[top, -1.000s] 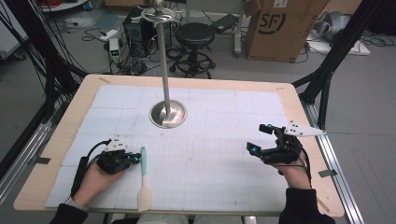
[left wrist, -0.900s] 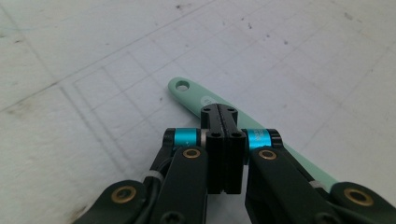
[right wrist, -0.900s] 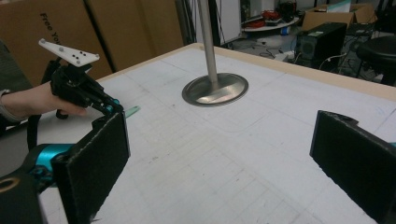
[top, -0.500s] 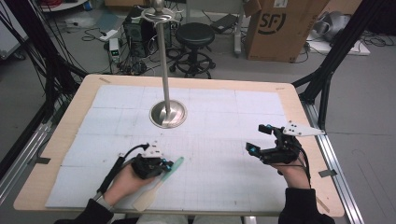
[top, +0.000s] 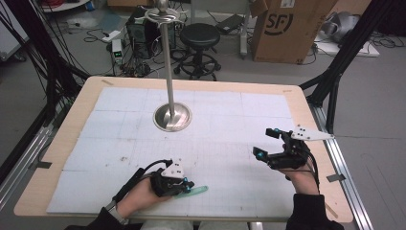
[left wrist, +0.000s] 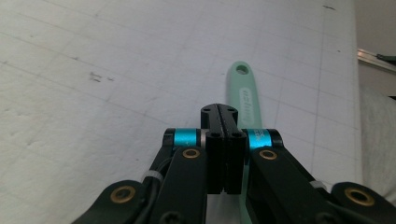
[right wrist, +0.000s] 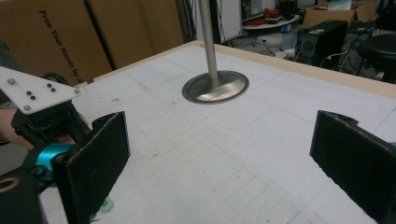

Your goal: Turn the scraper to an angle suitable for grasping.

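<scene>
A mint-green spatula [top: 195, 189] lies on the white gridded mat near the front edge, its handle pointing right. My left gripper [top: 186, 185] rests over it, jaws pressed flat together. In the left gripper view the handle [left wrist: 244, 95], with its hanging hole, runs out from under the shut jaws of the left gripper [left wrist: 223, 114]; nothing shows between them. My right gripper [top: 266, 143] hovers at the right side of the mat, jaws wide apart and empty. The right gripper [right wrist: 219, 158] faces the metal stand.
A metal pole on a round base [top: 171, 116] stands at the mat's middle back, also seen as the stand [right wrist: 215, 86]. The wooden table rim [top: 62, 139] frames the mat. Beyond the table are a cardboard box [top: 287, 28], a stool [top: 198, 36] and cables.
The left hand has slid right along the front edge. The spatula has swung from lying front-to-back to lying with its handle pointing right. The right gripper has stayed still.
</scene>
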`<act>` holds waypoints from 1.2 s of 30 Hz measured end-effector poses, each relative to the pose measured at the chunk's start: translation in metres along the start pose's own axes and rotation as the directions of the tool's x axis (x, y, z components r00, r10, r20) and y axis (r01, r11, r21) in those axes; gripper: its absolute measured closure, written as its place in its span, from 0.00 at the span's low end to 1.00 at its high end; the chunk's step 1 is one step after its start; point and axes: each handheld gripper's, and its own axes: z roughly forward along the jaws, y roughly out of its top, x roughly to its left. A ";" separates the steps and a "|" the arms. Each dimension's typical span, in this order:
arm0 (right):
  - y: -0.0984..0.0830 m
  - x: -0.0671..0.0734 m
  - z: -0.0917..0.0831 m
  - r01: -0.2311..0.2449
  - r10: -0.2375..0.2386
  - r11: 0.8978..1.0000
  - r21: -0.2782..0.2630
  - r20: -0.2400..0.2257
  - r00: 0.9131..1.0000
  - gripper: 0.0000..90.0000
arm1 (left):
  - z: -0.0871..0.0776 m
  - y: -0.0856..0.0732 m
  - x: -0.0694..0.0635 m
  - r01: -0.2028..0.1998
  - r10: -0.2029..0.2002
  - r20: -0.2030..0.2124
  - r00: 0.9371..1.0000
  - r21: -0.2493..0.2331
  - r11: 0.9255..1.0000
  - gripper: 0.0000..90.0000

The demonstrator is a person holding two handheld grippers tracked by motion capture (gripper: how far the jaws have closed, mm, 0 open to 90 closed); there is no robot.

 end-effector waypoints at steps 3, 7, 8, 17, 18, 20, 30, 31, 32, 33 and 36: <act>0.000 0.000 -0.001 -0.001 0.001 1.000 -0.001 -0.002 1.000 0.04 | -0.011 0.000 0.003 0.012 -0.012 -0.018 1.000 -0.030 0.999 0.97; -0.001 -0.003 -0.001 -0.008 0.008 1.000 -0.006 0.002 1.000 0.04 | -0.031 -0.001 0.012 0.035 -0.041 -0.069 0.997 -0.087 0.996 0.78; -0.001 -0.003 -0.001 -0.008 0.008 1.000 -0.006 0.002 1.000 0.04 | -0.036 -0.002 0.014 0.036 -0.043 -0.071 0.997 -0.102 0.994 0.78; -0.002 -0.003 0.001 -0.014 0.014 1.000 0.009 0.003 1.000 0.04 | -0.067 0.000 0.013 0.096 -0.097 -0.014 0.995 -0.057 0.994 0.31; -0.002 -0.003 0.001 -0.015 0.015 1.000 0.007 0.004 1.000 0.04 | -0.068 0.000 0.011 0.064 -0.065 -0.016 0.998 -0.061 0.996 0.25; -0.002 -0.004 0.000 -0.011 0.011 1.000 0.001 0.003 1.000 0.04 | -0.070 -0.001 0.007 0.019 -0.021 -0.032 0.999 -0.050 0.999 0.22; -0.004 -0.004 -0.003 -0.010 0.010 1.000 0.014 0.015 1.000 0.04 | -0.053 0.005 -0.003 0.004 -0.010 0.046 0.999 0.131 0.991 0.30; -0.004 -0.003 -0.004 -0.010 0.010 1.000 0.014 0.016 1.000 0.04 | -0.050 0.005 -0.003 0.008 -0.015 0.047 0.999 0.140 0.990 0.30; -0.004 -0.003 -0.004 -0.010 0.010 1.000 0.014 0.016 1.000 0.04 | -0.047 0.005 -0.003 0.007 -0.015 0.050 0.999 0.153 0.988 0.30; -0.004 -0.003 -0.005 -0.010 0.009 1.000 0.009 0.018 1.000 0.04 | -0.045 0.006 -0.003 0.008 -0.017 0.051 0.999 0.164 0.986 0.30; -0.003 -0.003 -0.008 -0.008 0.008 1.000 0.003 0.021 1.000 0.04 | -0.039 0.008 -0.006 -0.015 0.005 0.052 0.999 0.201 0.980 0.31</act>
